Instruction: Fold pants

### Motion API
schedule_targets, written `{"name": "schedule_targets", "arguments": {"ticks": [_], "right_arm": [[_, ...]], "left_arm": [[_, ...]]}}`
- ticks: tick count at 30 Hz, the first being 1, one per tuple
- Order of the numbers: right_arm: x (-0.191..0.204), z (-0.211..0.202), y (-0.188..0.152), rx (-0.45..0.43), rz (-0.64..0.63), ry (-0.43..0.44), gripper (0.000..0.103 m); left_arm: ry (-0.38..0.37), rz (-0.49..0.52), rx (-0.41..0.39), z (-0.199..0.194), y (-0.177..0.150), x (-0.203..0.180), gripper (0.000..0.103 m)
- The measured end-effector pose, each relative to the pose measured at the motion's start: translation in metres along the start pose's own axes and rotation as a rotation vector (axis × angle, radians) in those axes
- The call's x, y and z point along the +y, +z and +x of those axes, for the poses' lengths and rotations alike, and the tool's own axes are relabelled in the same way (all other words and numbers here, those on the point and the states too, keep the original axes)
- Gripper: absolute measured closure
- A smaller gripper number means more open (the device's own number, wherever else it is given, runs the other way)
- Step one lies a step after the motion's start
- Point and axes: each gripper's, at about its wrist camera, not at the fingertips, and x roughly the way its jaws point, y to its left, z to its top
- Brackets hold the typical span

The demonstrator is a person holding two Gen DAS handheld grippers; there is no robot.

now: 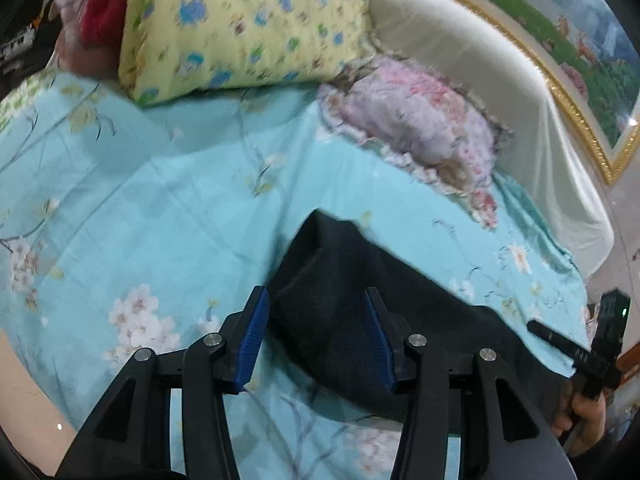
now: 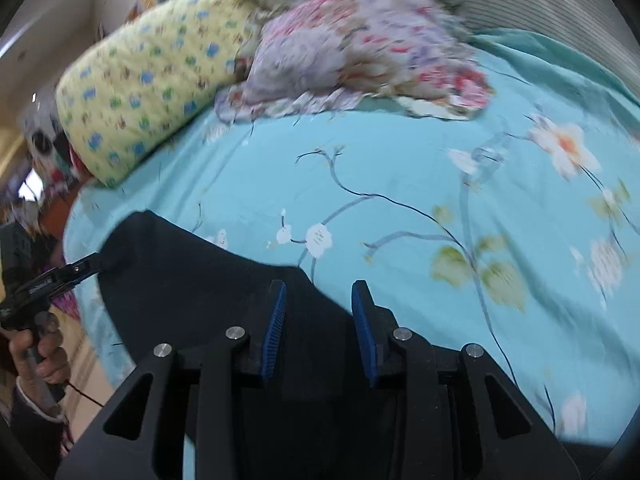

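Dark navy pants (image 1: pixel 360 292) lie folded on the turquoise flowered bed sheet (image 1: pixel 140 208). My left gripper (image 1: pixel 318 300) is open, its blue pads either side of the pants' left edge, just above the cloth. In the right wrist view the pants (image 2: pixel 192 276) fill the lower left. My right gripper (image 2: pixel 319 290) is open over the pants' right edge. The right gripper also shows at the far right of the left wrist view (image 1: pixel 538 326). The left gripper shows at the left of the right wrist view (image 2: pixel 94 262), its tips at the pants' edge.
A yellow patterned pillow (image 1: pixel 240 24) and a pink-and-lilac ruffled pillow (image 1: pixel 420 120) lie at the head of the bed. A white padded headboard (image 1: pixel 500 80) and a gold-framed picture (image 1: pixel 580 48) stand behind. The bed's edge drops off at the left (image 2: pixel 84 340).
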Motion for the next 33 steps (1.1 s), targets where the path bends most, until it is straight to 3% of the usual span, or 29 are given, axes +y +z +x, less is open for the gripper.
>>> {"name": "schedule_targets", "arguments": {"ticks": [5, 11, 25, 33], "right_arm": [[-0.017, -0.042, -0.032, -0.047, 0.079, 0.003, 0.066], [-0.043, -0.086, -0.079, -0.095, 0.203, -0.010, 0.059], [-0.107, -0.181, -0.184, -0.197, 0.482, -0.142, 0.052], [-0.144, -0.211, -0.214, -0.265, 0.638, -0.197, 0.045]], "left_arm": [[-0.062, 0.075, 0.011, -0.004, -0.004, -0.041, 0.048], [-0.156, 0.173, 0.106, 0.021, -0.023, -0.106, 0.047], [-0.353, 0.479, 0.313, 0.067, -0.085, -0.274, 0.038], [-0.448, 0.630, 0.391, 0.076, -0.114, -0.352, 0.035]]}}
